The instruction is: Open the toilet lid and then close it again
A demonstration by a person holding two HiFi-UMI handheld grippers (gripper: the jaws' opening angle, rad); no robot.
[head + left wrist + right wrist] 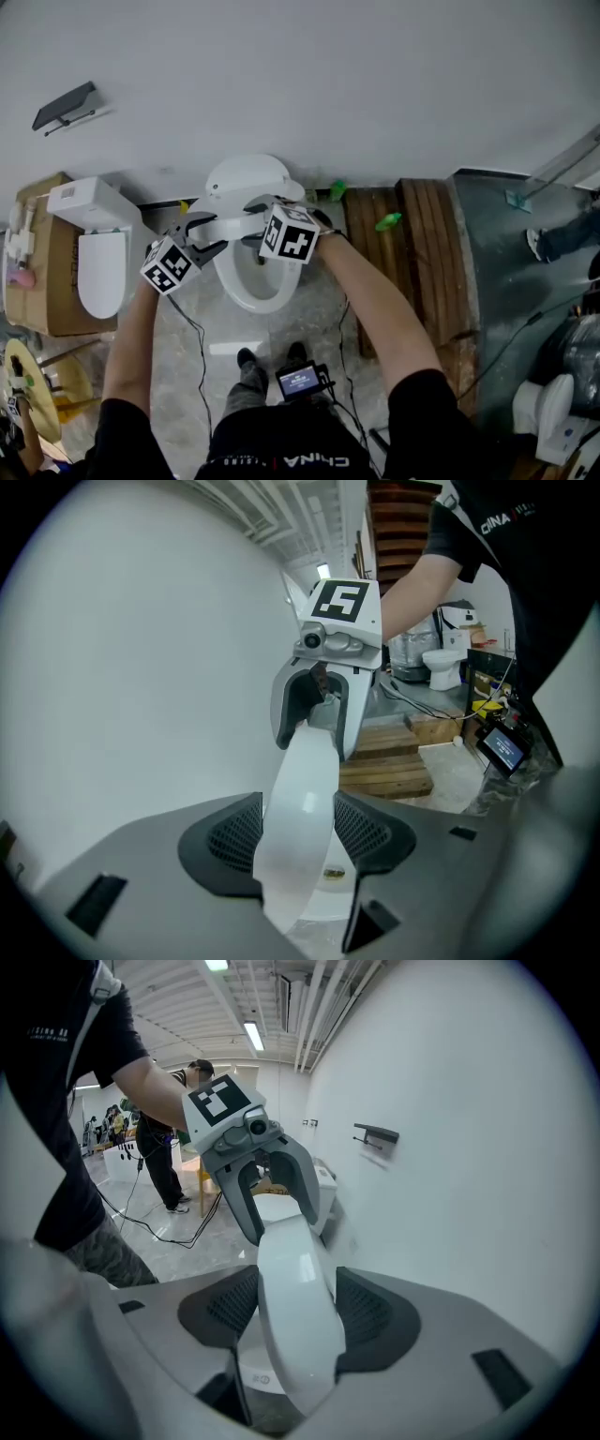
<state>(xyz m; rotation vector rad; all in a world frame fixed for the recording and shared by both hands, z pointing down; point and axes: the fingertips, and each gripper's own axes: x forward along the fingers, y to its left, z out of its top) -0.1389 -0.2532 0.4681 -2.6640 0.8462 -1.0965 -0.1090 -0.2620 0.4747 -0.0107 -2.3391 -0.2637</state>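
A white toilet stands against the wall, its bowl showing below my hands. Its lid is lifted partway, with both grippers on its front edge. My left gripper holds that edge from the left, and the right gripper holds it from the right. In the left gripper view the lid's rim runs between the left gripper's pads, which press on it. The right gripper clamps the same rim in the right gripper view. Each view shows the other gripper at the rim's far end.
The white wall is close behind the toilet, with a black bracket on it. A second toilet sits on a cardboard box at the left. Wooden pallets lie at the right. Cables trail over the floor by my feet.
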